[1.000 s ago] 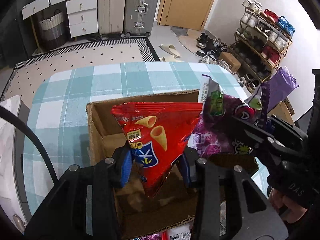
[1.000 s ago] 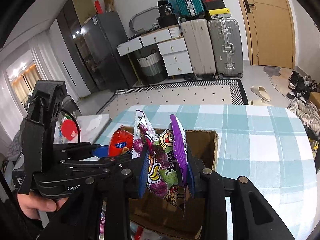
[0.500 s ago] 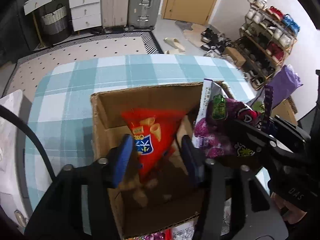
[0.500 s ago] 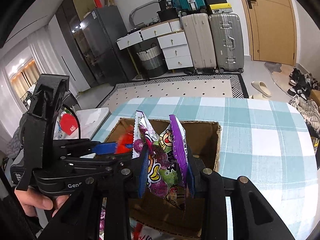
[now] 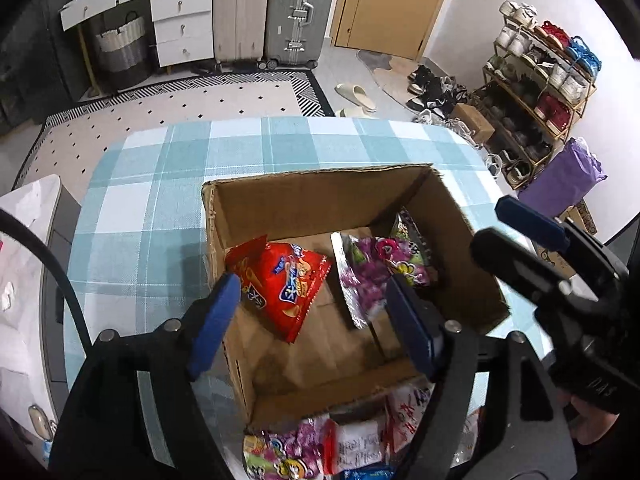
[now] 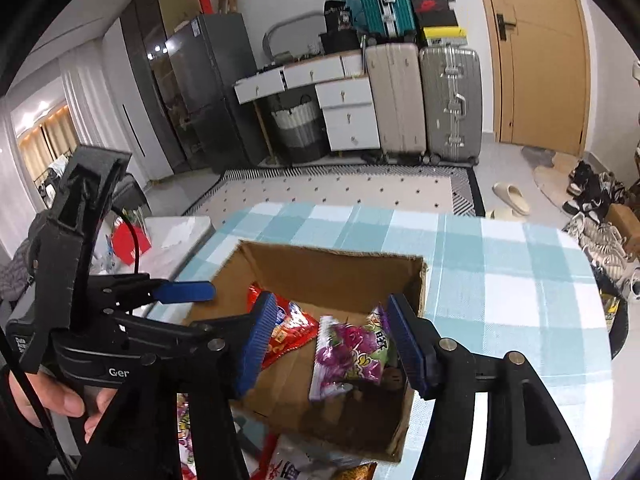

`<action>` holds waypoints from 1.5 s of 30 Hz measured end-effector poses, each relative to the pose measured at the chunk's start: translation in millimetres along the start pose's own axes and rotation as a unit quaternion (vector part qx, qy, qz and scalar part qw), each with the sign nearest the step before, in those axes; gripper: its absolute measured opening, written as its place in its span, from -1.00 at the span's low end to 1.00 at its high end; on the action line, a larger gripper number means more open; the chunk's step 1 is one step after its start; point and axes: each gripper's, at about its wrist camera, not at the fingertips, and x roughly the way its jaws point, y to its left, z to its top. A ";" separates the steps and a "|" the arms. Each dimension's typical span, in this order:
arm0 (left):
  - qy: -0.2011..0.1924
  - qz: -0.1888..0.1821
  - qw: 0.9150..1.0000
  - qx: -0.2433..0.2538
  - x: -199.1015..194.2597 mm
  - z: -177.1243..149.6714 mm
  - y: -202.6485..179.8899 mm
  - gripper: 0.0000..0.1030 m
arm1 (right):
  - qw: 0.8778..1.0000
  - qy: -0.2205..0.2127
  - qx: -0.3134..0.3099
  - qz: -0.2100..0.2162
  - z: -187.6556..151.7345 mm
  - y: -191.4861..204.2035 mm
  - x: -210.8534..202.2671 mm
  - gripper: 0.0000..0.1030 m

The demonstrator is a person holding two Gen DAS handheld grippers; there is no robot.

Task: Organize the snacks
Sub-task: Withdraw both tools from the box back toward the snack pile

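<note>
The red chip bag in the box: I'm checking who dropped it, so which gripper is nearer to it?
Left. The left gripper hangs open right above the red chip bag; the right gripper is open over the purple candy bag beside it.

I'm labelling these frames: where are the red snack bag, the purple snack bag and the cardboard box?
red snack bag (image 5: pixel 282 286): left wrist view, middle of its printed front.
purple snack bag (image 6: pixel 352 354): right wrist view, centre of the bag.
cardboard box (image 5: pixel 316 200): left wrist view, inner far wall.

White walls, wooden door (image 6: pixel 538 56). Patterned rug (image 5: pixel 168 104) on grey floor. Suitcases (image 6: pixel 424 100) beside white drawers (image 6: pixel 348 116). Shoe rack (image 5: pixel 536 80) at right. Dark cabinet (image 6: pixel 192 96); lit curtains (image 6: pixel 44 140) far left.
</note>
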 end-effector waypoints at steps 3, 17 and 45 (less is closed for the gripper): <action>-0.015 -0.003 1.000 0.003 -15.8 -8.1 -5.7 0.43 | 1.000 -0.016 0.008 0.005 0.7 1.8 -17.4 0.14; -0.148 0.067 0.986 0.043 -115.4 -79.1 -43.1 0.57 | 0.996 -0.087 -0.022 0.016 -11.5 39.1 -119.6 0.15; -0.297 0.103 0.949 0.019 -271.6 -236.0 -44.3 0.99 | 0.970 -0.226 -0.039 0.077 -115.3 106.2 -284.5 0.99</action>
